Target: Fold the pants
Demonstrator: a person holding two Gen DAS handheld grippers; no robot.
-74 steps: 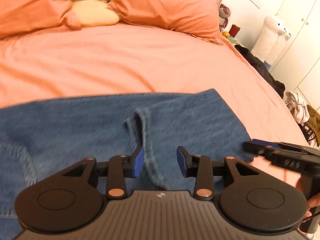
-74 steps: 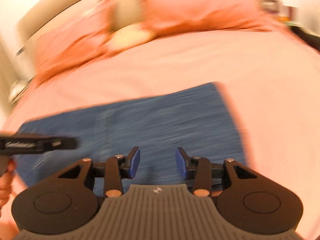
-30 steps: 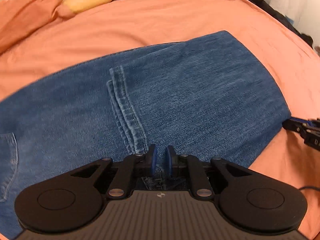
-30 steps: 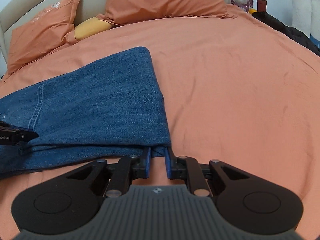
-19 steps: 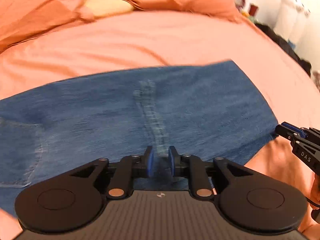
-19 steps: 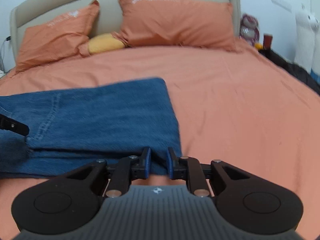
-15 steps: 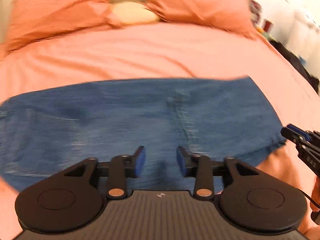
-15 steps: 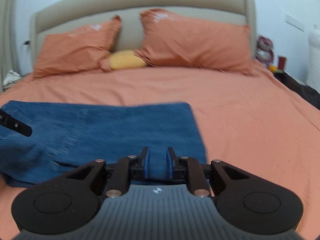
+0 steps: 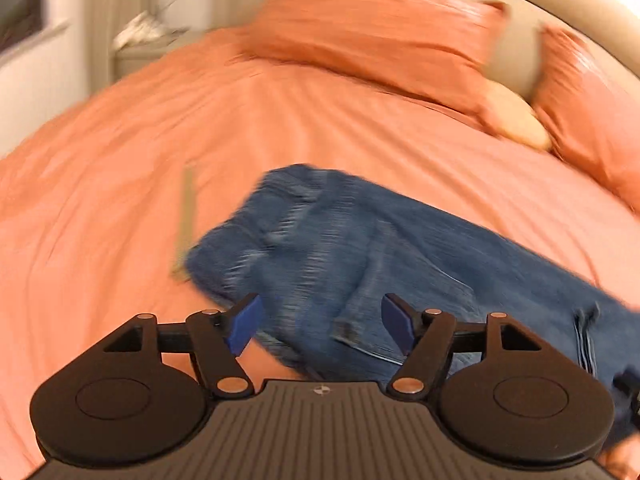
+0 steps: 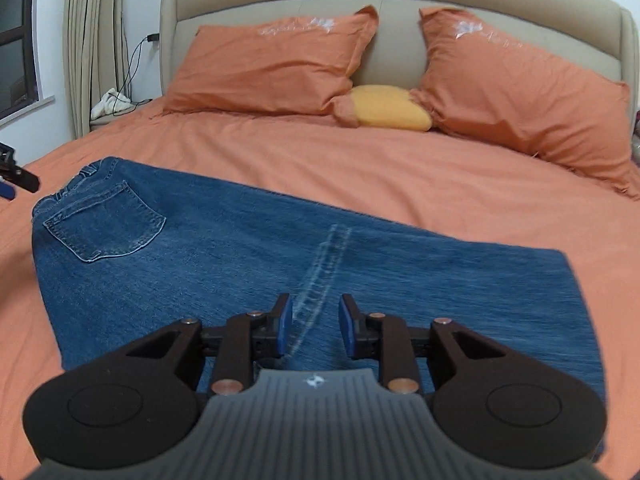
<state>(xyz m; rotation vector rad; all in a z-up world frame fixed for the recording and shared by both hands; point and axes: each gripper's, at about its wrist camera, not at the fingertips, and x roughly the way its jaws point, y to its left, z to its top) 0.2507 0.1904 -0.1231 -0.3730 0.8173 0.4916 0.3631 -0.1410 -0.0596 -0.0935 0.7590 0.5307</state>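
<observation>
Blue jeans (image 10: 240, 264) lie folded flat on the orange bed sheet (image 10: 420, 176), waistband and back pocket (image 10: 106, 222) at the left, a hem seam (image 10: 324, 272) across the middle. My right gripper (image 10: 314, 330) hovers over that seam, its jaws opening with a narrow gap and nothing pinched. In the blurred left wrist view, the jeans (image 9: 360, 248) stretch from the waist end toward the right. My left gripper (image 9: 320, 326) hangs above the waist end, jaws opening wide, nothing between them. The left gripper's tip (image 10: 16, 176) shows at the right wrist view's left edge.
Two orange pillows (image 10: 272, 66) and a yellow cushion (image 10: 390, 112) rest against the beige headboard (image 10: 392, 8). A nightstand with a white cloth (image 10: 110, 104), cables and curtains stand at the far left. A pale strip (image 9: 186, 216) lies on the sheet left of the jeans.
Both grippers let go of the denim and swung left along the jeans. The left jaws went from shut to wide open; the right jaws parted slightly. The jeans stay folded on the bed.
</observation>
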